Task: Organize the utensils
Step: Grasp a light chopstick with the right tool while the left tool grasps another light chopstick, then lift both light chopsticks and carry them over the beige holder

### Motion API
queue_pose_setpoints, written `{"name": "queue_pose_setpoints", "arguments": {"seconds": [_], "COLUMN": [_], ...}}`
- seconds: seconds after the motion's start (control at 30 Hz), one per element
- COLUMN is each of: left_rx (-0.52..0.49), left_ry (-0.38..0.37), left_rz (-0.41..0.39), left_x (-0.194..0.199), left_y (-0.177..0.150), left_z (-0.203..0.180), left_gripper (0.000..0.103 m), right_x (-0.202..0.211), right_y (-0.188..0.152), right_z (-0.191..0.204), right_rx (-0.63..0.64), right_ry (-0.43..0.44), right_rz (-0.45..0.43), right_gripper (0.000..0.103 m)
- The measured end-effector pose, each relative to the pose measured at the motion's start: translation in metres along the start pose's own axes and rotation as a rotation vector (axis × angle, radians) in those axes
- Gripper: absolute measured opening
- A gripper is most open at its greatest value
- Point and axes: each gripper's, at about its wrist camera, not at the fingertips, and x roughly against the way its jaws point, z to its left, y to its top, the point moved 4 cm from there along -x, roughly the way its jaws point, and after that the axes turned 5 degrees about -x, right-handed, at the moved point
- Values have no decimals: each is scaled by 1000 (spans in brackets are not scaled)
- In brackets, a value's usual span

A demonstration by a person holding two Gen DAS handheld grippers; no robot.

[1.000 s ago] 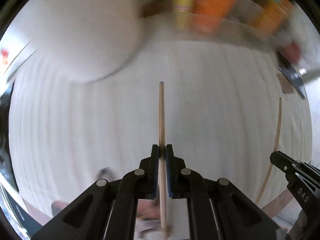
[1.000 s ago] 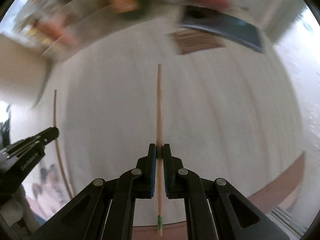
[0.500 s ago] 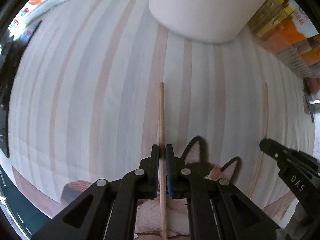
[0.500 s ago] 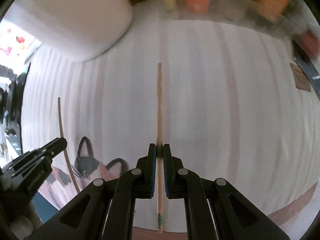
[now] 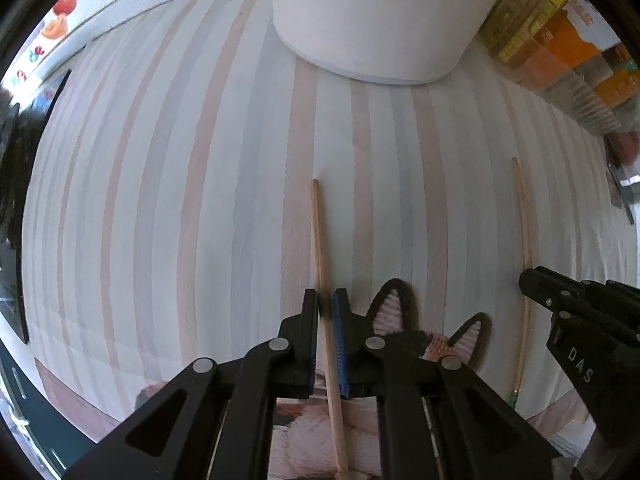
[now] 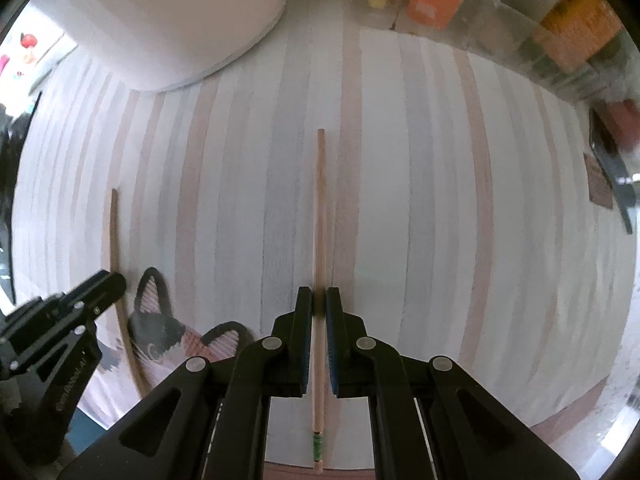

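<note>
chopsticks (image 6: pixel 320 216) on mat (image 6: pixel 400 200) — container (image 6: pixel 172 20) behind

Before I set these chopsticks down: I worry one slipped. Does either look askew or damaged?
The left gripper holds its chopstick slightly tilted between the pads. The right gripper holds its green-banded chopstick straight. Neither looks damaged.
</note>
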Motion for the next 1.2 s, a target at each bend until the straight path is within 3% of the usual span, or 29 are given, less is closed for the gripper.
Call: {"name": "queue_pose_setpoints", "arguments": {"seconds": [0.27, 0.6, 1.2], "left_rx": [-38, -48, -53], "left_ry": [11, 6, 2], "left_rz": [-9, -2, -21], "left_x": [-8, -10, -3], "left_y": [13, 23, 33], "left_z": [-27, -28, -23], "left_gripper": [4, 4, 4], "right_x": [1, 1, 1], "right_y": [-7, -2, -8], "right_z": [2, -5, 1], "right_rx": [19, -6, -9], "right_ry": [-108, -82, -130], "right_rz": [-23, -4, -36], "right_gripper": [7, 8, 8]}}
